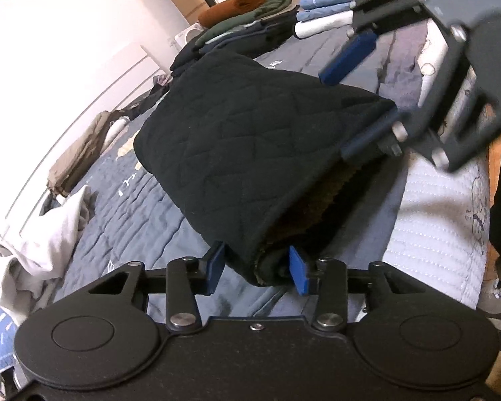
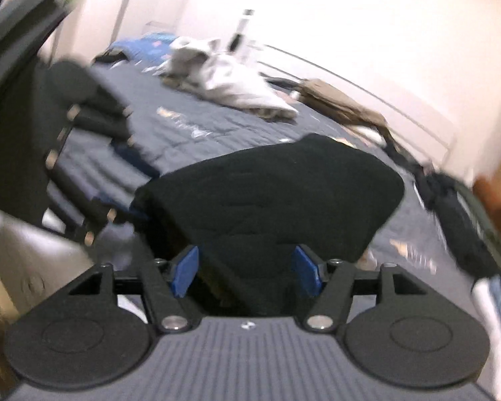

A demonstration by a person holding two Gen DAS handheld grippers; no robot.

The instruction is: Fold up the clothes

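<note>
Black quilted garment (image 1: 237, 133) folded, corners between both grippers' jaws

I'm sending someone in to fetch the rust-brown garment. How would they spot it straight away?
Look along the blue quilted bed to its far end, where folded clothes sit in stacks. The rust-brown garment lies on top of the dark green and black stack, left of the light blue stack. It is the only warm brown piece there.

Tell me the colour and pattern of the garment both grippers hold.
Black garment, stitched in a quilted diamond pattern; clearest in the left wrist view.
</note>
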